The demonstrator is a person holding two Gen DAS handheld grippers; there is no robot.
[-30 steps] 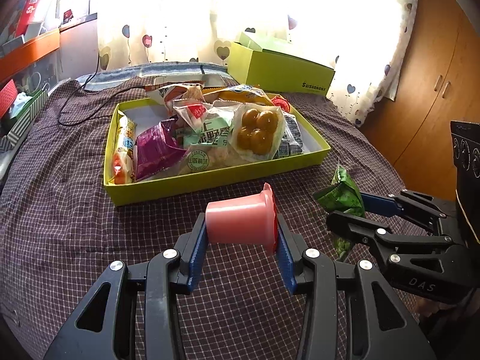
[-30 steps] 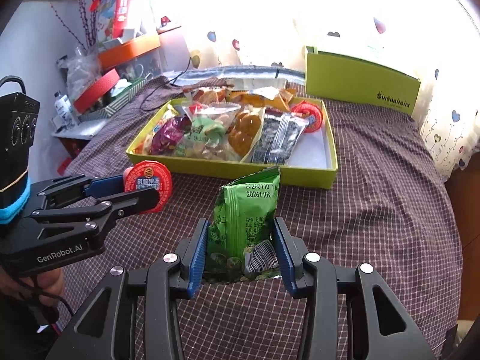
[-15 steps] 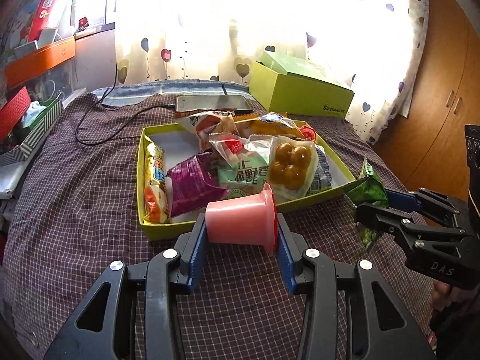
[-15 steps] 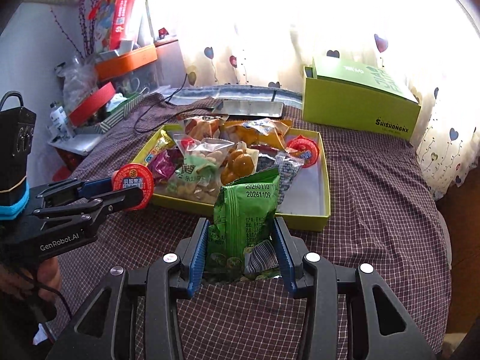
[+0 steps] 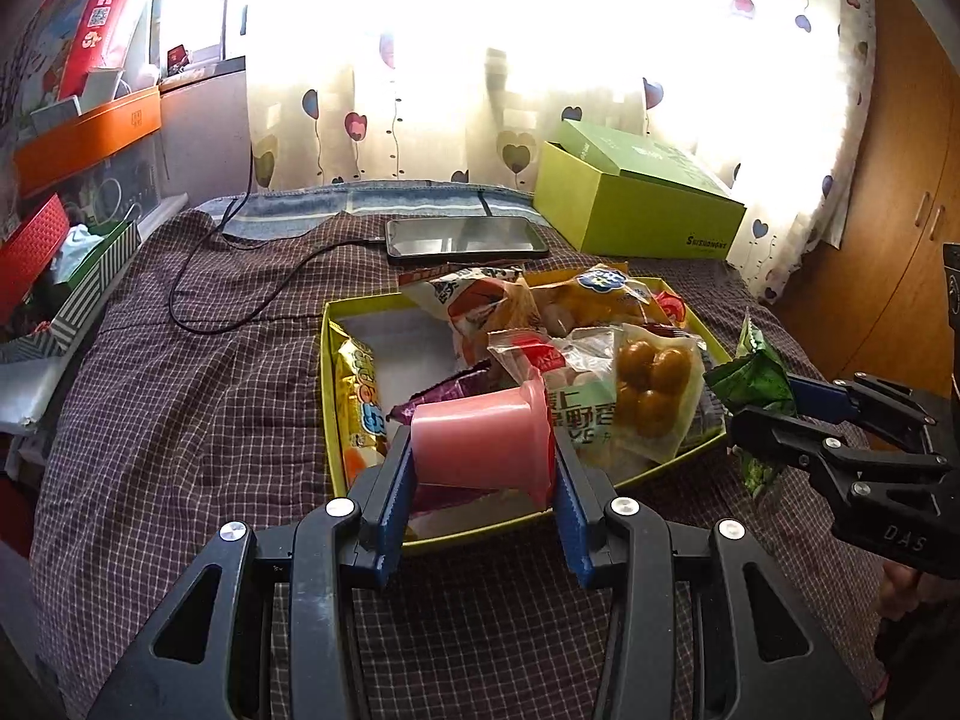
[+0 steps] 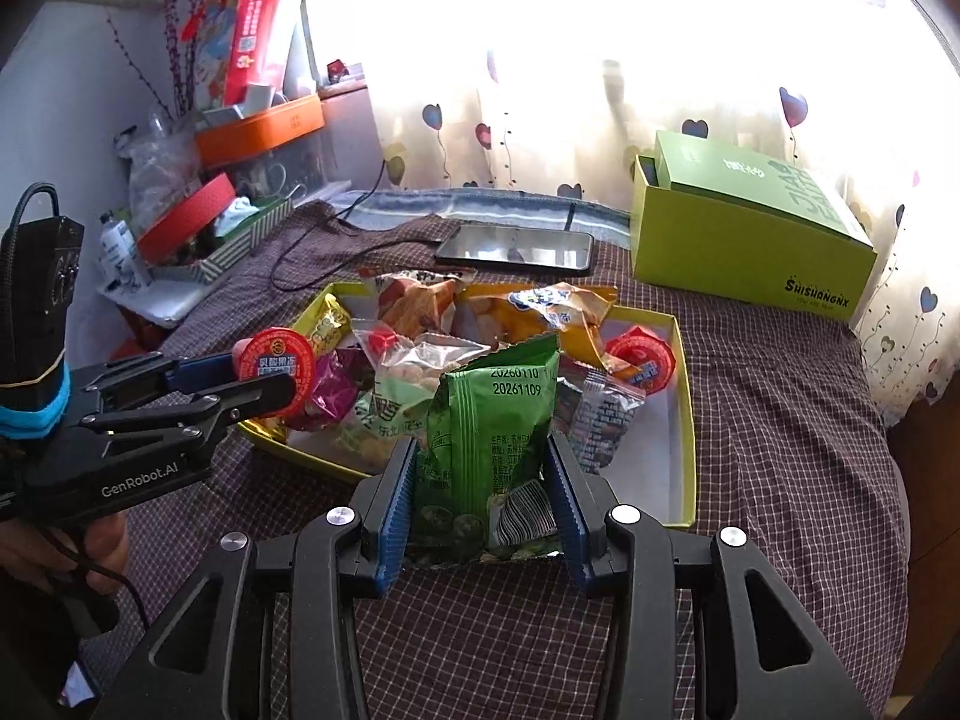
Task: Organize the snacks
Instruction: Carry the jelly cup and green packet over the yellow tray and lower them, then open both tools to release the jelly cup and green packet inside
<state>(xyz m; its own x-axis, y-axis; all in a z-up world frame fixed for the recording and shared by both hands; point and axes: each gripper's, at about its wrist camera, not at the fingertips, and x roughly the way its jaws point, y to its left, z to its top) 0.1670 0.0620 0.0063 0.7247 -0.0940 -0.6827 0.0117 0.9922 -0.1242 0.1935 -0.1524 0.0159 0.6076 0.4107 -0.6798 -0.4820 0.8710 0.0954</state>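
Observation:
My left gripper (image 5: 480, 510) is shut on a pink jelly cup (image 5: 480, 444), held on its side above the near edge of the yellow-green snack tray (image 5: 468, 540). In the right wrist view the cup's red lid (image 6: 276, 363) shows at the left, over the tray's left edge. My right gripper (image 6: 480, 516) is shut on a green snack packet (image 6: 492, 420), held upright above the tray's near rim (image 6: 687, 420). The packet also shows at the right of the left wrist view (image 5: 750, 378). The tray holds several snack bags and another jelly cup (image 6: 642, 354).
A phone (image 5: 465, 237) with its cable lies behind the tray on the checked cloth. A lidded green box (image 6: 750, 240) stands at the back right. Cluttered boxes (image 6: 198, 234) stand at the left. A wooden cabinet (image 5: 900, 210) is on the right.
Both grippers have risen and moved forward with their snacks, from over the cloth to above the tray's near edge. The tray now sits lower and closer in both views.

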